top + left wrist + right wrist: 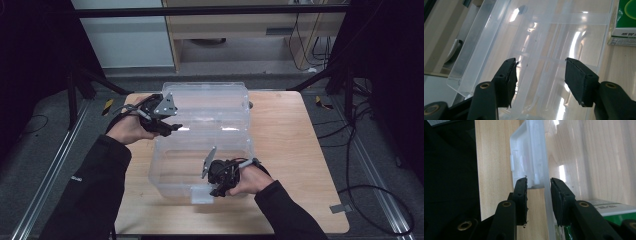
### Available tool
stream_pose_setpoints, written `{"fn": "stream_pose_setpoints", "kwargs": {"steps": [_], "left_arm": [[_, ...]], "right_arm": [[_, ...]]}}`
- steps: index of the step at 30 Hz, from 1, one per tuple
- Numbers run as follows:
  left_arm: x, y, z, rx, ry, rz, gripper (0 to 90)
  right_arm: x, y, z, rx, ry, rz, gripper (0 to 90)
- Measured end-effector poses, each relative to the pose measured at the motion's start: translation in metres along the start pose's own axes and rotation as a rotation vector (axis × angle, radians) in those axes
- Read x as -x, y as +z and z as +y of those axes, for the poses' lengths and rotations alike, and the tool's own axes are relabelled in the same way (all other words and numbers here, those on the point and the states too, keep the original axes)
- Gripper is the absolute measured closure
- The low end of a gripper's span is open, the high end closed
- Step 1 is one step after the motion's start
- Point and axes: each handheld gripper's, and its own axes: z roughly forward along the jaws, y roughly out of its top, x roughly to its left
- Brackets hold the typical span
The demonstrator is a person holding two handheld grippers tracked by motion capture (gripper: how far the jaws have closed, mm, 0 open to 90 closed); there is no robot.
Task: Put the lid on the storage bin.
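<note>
A pale wooden desk (pixel 285 145) with rounded corners fills the frame's centre. On it stands a clear plastic box (pixel 170 170), its glossy lid (pixel 210 102) raised behind. The left claw (pixel 176 127) gapes beside the lid; the right claw (pixel 216 190) clamps the box's front wall by the white latch (pixel 524 157).

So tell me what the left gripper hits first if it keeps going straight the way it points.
Most likely the clear lid of the plastic box. The left gripper has open jaws aimed at the lid's inner face, nothing between them, though depth through clear plastic is hard to judge.
</note>
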Motion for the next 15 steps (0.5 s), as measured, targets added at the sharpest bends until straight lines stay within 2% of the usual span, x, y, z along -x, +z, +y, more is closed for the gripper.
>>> {"fn": "stream_pose_setpoints", "kwargs": {"steps": [6,9,15], "left_arm": [[-0.001,0.004,0.001,-0.017,0.019,-0.007,42.7],[-0.002,0.009,0.003,-0.042,0.047,-0.005,43.4],[-0.002,0.016,0.007,-0.042,0.068,0.004,44.6]], "right_arm": [[0.000,0.000,0.000,0.000,-0.003,-0.001,67.5],[0.000,0.000,0.000,-0.001,-0.004,-0.002,67.5],[-0.001,0.000,0.000,-0.001,-0.001,-0.007,67.4]]}}
